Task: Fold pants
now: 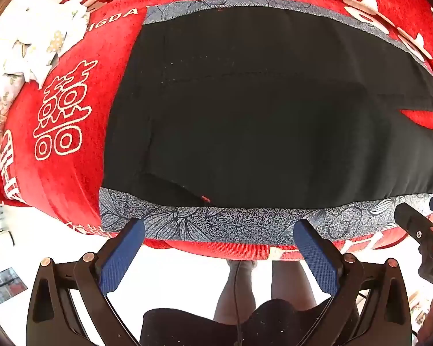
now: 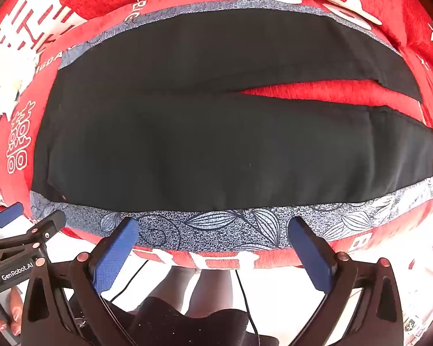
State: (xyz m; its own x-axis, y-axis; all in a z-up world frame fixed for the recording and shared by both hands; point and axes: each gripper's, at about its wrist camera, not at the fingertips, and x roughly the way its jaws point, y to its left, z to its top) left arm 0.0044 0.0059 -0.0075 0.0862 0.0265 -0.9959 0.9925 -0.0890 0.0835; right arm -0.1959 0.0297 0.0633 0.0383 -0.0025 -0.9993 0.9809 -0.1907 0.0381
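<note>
above the near hem: both grippers spread, nothing held

left gripper [image 1: 219,230] and right gripper [image 2: 213,229] point down with jaws fully apart and empty, side by side over the patterned side band [image 2: 216,225]. this likely stages a two-point pinch of the near edge. the black pants [image 2: 216,144] lie flat on the red blanket [image 1: 66,173], legs extending rightward, just beyond the fingertips; no contact is visible.

A red plush blanket [image 2: 317,93] with white lettering and characters covers the bed; black pants [image 2: 216,150] with blue-grey floral side bands lie spread flat on it, legs parted so a red wedge shows between them; a white flowered cloth [image 1: 23,49] lies bunched beside the pants' waist end.
</note>
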